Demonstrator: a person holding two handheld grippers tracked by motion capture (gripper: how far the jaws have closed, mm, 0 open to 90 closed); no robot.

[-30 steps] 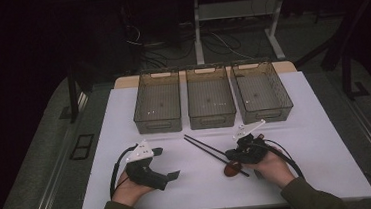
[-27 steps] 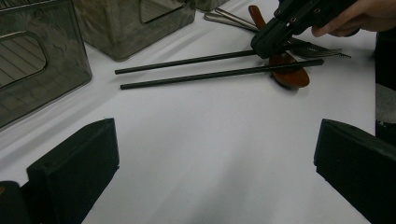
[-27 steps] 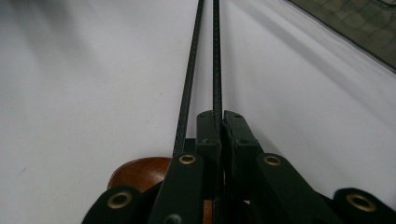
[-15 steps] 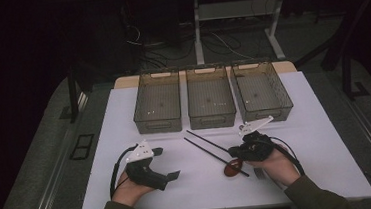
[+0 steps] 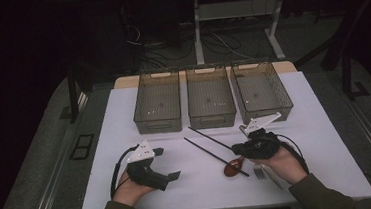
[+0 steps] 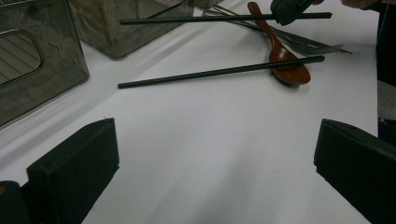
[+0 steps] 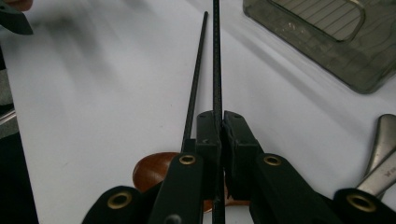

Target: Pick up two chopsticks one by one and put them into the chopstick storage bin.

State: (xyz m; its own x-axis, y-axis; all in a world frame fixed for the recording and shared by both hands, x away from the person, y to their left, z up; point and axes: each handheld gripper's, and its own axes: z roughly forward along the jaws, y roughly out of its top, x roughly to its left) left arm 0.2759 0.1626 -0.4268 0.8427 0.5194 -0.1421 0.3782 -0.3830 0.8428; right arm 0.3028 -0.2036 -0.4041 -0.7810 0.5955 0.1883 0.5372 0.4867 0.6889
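Chopstick (image 7: 216,56) pinched in right gripper (image 7: 221,122) has lifted off table (image 5: 139,113) since before; sorting into bins (image 5: 211,96) likely next. Left gripper (image 6: 210,154) spread, idle.

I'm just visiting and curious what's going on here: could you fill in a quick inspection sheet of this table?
Surface: white tabletop, flat and bare between the things.
Job's things: two black chopsticks; one chopstick is clamped in the right gripper, the other chopstick lies across a brown wooden spoon. Three grey bins stand side by side at the back.
Clutter: a metal fork beside the spoon.
Grippers: right gripper shut on its chopstick; left gripper open, holding nothing.
Cables: a black cable loops from the left gripper; more wires on the floor behind.
Surroundings: dark room, grey floor, white table legs behind.
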